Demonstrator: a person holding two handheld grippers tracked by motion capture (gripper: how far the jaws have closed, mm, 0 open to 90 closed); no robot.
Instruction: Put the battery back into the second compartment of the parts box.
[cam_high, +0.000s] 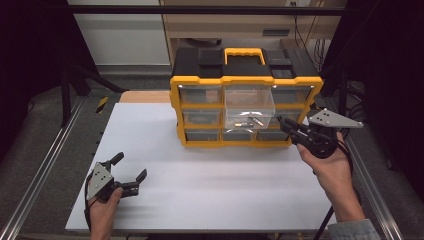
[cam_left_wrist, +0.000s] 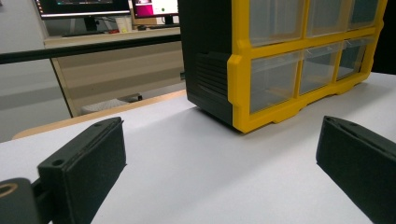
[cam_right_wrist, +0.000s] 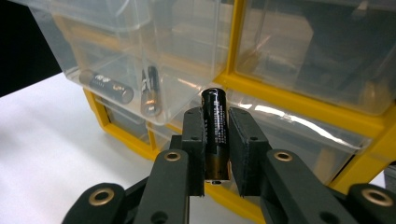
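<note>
A yellow and black drawer cabinet (cam_high: 245, 80) stands at the back of the white table (cam_high: 200, 175). Its clear top-middle drawer (cam_high: 248, 106) is pulled out, with two black batteries (cam_right_wrist: 122, 88) lying on its floor. My right gripper (cam_right_wrist: 215, 128) is shut on a third black battery (cam_right_wrist: 215, 125), held upright between the pads just in front of that drawer. From above, the right gripper (cam_high: 284, 123) hovers at the cabinet's lower right corner. My left gripper (cam_high: 131, 166) rests open near the table's front left; its jaws frame bare table and the cabinet's side (cam_left_wrist: 210, 70).
Metal rails (cam_high: 45, 165) run along both sides of the table. A hand and sleeve (cam_high: 345, 200) come in at the bottom right. Behind the table are a desk with monitors (cam_left_wrist: 107, 9) and cables.
</note>
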